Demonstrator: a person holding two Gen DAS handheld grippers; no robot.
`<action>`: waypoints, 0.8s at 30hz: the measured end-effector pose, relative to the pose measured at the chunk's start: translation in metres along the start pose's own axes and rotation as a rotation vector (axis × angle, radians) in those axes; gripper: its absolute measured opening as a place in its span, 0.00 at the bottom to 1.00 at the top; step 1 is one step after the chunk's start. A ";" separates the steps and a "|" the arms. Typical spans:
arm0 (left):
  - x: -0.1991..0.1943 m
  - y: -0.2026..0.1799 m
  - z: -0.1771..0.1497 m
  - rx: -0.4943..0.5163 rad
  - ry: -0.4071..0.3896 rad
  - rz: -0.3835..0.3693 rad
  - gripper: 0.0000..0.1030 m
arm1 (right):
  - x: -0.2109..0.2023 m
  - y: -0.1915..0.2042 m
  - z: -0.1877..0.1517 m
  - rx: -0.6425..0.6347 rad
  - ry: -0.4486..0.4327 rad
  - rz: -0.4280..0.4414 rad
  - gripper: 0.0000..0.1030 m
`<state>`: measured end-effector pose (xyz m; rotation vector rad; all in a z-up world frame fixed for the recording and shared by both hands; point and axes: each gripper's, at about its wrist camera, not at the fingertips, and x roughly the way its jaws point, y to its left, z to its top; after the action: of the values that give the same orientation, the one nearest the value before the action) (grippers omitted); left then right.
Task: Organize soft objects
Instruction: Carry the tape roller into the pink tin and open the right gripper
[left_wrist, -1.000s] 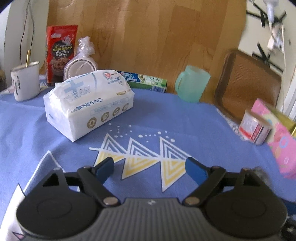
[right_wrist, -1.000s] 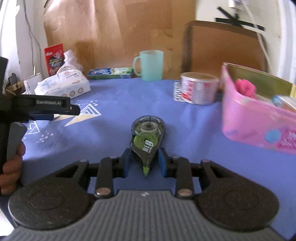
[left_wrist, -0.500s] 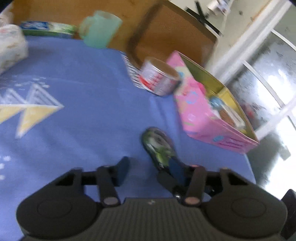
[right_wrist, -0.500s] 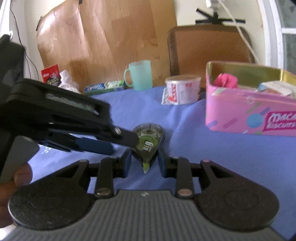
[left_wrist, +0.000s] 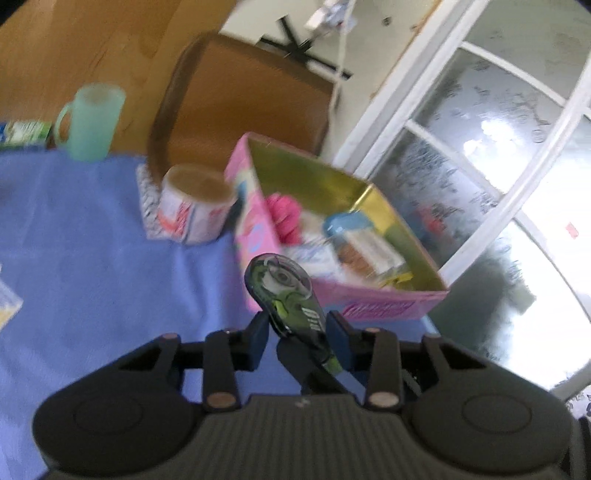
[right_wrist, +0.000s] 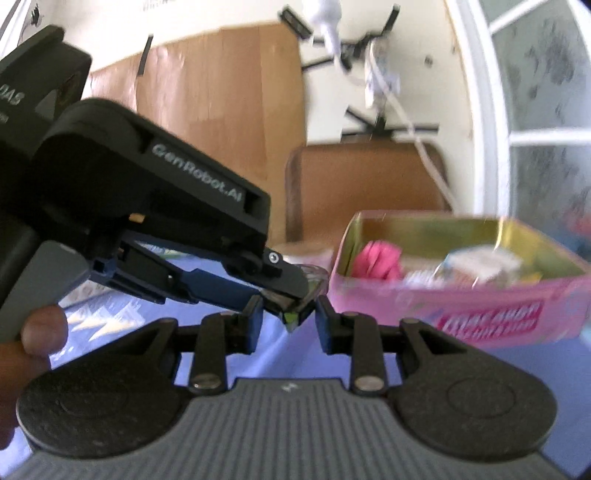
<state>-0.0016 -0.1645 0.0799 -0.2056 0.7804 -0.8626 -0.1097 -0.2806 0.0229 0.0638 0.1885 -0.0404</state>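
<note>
A green and clear correction tape dispenser (left_wrist: 284, 291) hangs above the blue tablecloth (left_wrist: 92, 240), just in front of the pink biscuit tin (left_wrist: 388, 306). My left gripper (left_wrist: 297, 338) is shut on its sides. In the right wrist view, the left gripper (right_wrist: 295, 291) reaches in from the left over the dispenser (right_wrist: 314, 277). My right gripper (right_wrist: 288, 321) still has the dispenser's green tip between its fingers, shut on it. The open tin (right_wrist: 480, 314) holds a pink fluffy thing (right_wrist: 380, 258) and several small packets.
A white and red round can (left_wrist: 195, 210) stands left of the tin, with a mint green mug (left_wrist: 92, 122) further back. A brown tray (left_wrist: 240, 103) leans upright behind them. A window is on the right, past the table edge. A person's hand (right_wrist: 33, 332) holds the left gripper's handle.
My left gripper swung right from the tissue pack and closed on the dispenser held by my right gripper. Both grippers rose with it toward the pink tin.
</note>
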 end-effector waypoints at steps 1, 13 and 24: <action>0.000 -0.007 0.004 0.018 -0.012 -0.003 0.34 | -0.001 -0.001 0.002 -0.015 -0.023 -0.014 0.32; 0.078 -0.067 0.062 0.187 -0.109 0.000 0.56 | 0.053 -0.055 0.027 -0.099 -0.162 -0.262 0.33; 0.067 -0.029 0.041 0.110 -0.100 0.079 0.62 | 0.061 -0.097 0.015 0.070 -0.039 -0.302 0.50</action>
<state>0.0362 -0.2388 0.0870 -0.1190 0.6424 -0.8118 -0.0517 -0.3807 0.0202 0.1041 0.1565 -0.3490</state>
